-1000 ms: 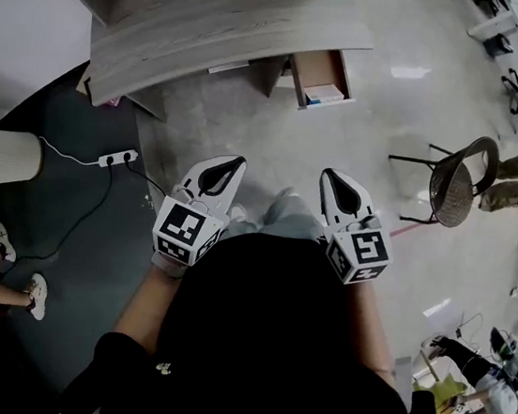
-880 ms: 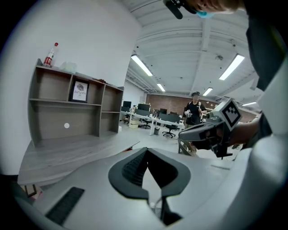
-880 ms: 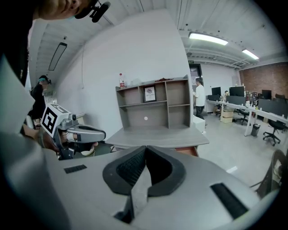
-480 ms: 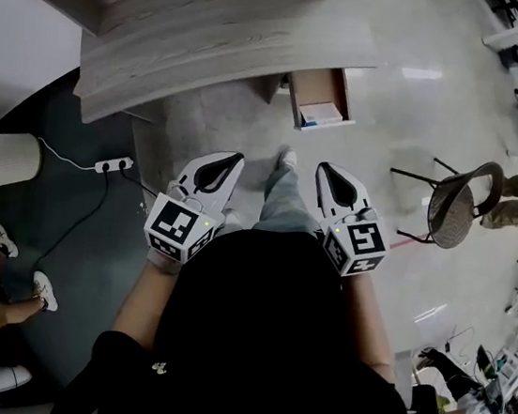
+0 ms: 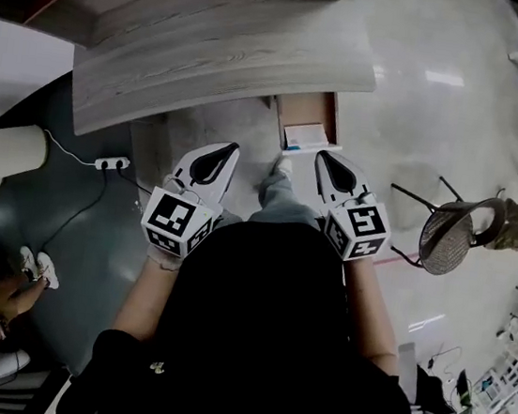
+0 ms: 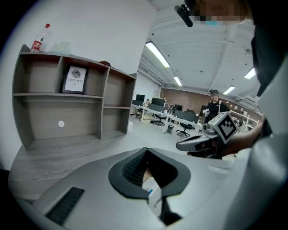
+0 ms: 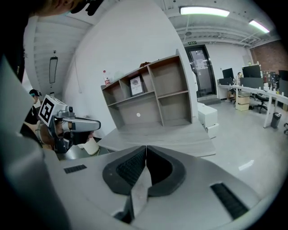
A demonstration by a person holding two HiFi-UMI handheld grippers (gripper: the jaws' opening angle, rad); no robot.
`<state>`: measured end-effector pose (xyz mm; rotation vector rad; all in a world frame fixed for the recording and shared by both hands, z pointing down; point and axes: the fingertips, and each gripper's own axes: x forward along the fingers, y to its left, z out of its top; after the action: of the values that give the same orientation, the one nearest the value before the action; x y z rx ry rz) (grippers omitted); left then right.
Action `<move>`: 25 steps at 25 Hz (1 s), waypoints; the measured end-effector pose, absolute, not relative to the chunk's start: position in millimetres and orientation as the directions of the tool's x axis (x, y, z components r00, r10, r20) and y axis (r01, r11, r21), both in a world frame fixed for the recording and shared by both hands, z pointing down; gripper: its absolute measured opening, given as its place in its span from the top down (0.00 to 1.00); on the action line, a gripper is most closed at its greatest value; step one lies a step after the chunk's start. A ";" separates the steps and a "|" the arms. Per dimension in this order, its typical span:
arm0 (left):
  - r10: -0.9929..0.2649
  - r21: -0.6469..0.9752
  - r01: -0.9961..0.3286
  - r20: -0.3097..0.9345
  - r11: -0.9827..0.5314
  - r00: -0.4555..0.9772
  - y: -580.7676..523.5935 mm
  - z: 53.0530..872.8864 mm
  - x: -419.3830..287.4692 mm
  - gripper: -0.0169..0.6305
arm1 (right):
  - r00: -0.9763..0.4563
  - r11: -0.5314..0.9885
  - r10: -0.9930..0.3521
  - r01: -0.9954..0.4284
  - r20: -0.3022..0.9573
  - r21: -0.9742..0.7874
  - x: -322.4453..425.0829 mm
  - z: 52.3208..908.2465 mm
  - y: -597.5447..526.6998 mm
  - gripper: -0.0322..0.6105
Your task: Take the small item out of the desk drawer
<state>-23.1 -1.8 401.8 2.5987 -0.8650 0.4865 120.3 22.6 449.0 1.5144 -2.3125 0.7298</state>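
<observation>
The curved grey desk (image 5: 213, 49) has one drawer (image 5: 333, 116) pulled open at its right end. In the drawer lies a small white and blue item (image 5: 304, 135). My left gripper (image 5: 232, 147) hangs shut and empty just left of the drawer's front. My right gripper (image 5: 322, 156) is shut and empty too, its tip close to the drawer's front right corner. Both are held above the floor in front of the person's body. The left gripper view has its jaws (image 6: 146, 149) touching at the tips, and the right gripper view shows the same (image 7: 146, 147).
A wooden shelf unit (image 7: 148, 94) stands on the desk with a bottle (image 6: 39, 39) on top. A mesh chair (image 5: 449, 238) stands to the right. A power strip (image 5: 113, 163) with its cable lies on the dark floor at the left, near a seated person's shoes (image 5: 38, 267).
The person has stepped toward the desk, so the open drawer now lies just beyond both gripper tips. Both grippers stayed shut and kept their spacing.
</observation>
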 end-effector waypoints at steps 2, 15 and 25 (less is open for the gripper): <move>-0.510 0.214 -0.640 0.444 -0.738 0.737 -10.5 404.7 -9.0 0.96 | -0.427 0.334 -0.749 -0.904 0.506 -0.268 136.6 462.2 11.3 0.95; -0.502 0.219 -0.681 0.527 -0.699 0.686 -35.0 427.3 1.1 0.96 | -0.464 0.335 -0.599 -0.885 0.653 -0.322 167.7 573.1 -20.8 0.95; -0.472 0.191 -0.676 0.583 -0.712 0.661 -51.0 434.7 -21.8 0.96 | -0.385 0.238 -0.475 -0.922 0.791 -0.306 185.2 667.6 -30.7 0.77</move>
<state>-21.8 -51.0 434.7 2.4852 -0.9020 0.7141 185.2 -30.7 667.6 1.2741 -1.9627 1.0511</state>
